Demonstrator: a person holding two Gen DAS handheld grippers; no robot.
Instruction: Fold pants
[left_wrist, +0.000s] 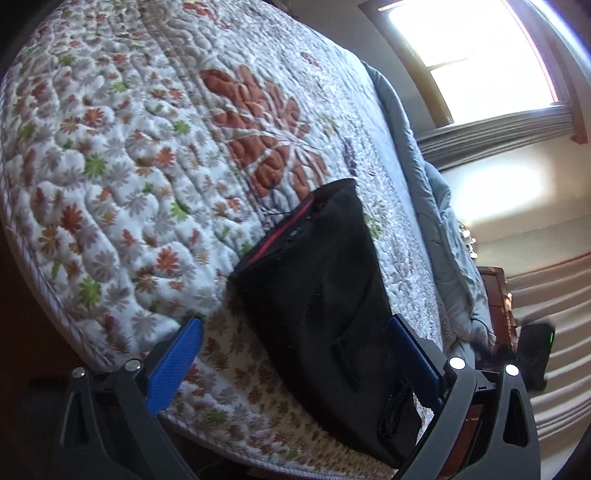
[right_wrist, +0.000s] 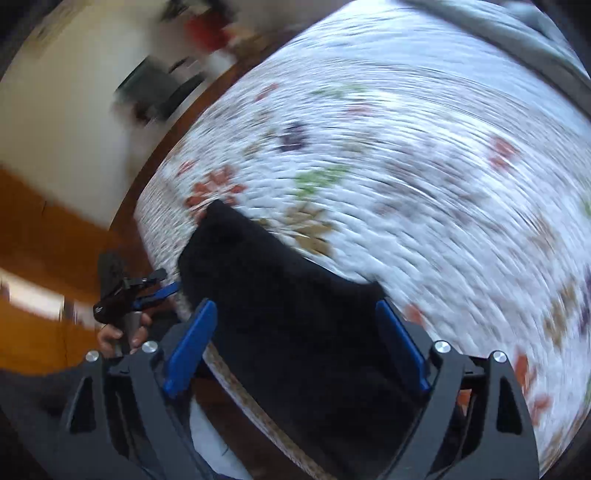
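Black pants (left_wrist: 317, 280), folded into a compact rectangle with a red waistband stripe, lie on the floral quilt (left_wrist: 140, 155) near the bed's edge. My left gripper (left_wrist: 295, 354) is open, its blue fingers (left_wrist: 177, 362) spread on either side of the near end of the pants, not gripping them. In the blurred right wrist view the pants (right_wrist: 288, 317) lie between the spread blue fingers (right_wrist: 192, 343) of my open right gripper (right_wrist: 295, 339), over the quilt (right_wrist: 406, 166). The left gripper (right_wrist: 147, 291) and the hand holding it show at the left of that view.
A grey blanket (left_wrist: 436, 206) lies along the quilt's far side. A bright window (left_wrist: 472, 55) and a wooden nightstand (left_wrist: 498, 306) are at the right. Wooden floor (right_wrist: 44, 229) and a white wall (right_wrist: 55, 110) lie beside the bed.
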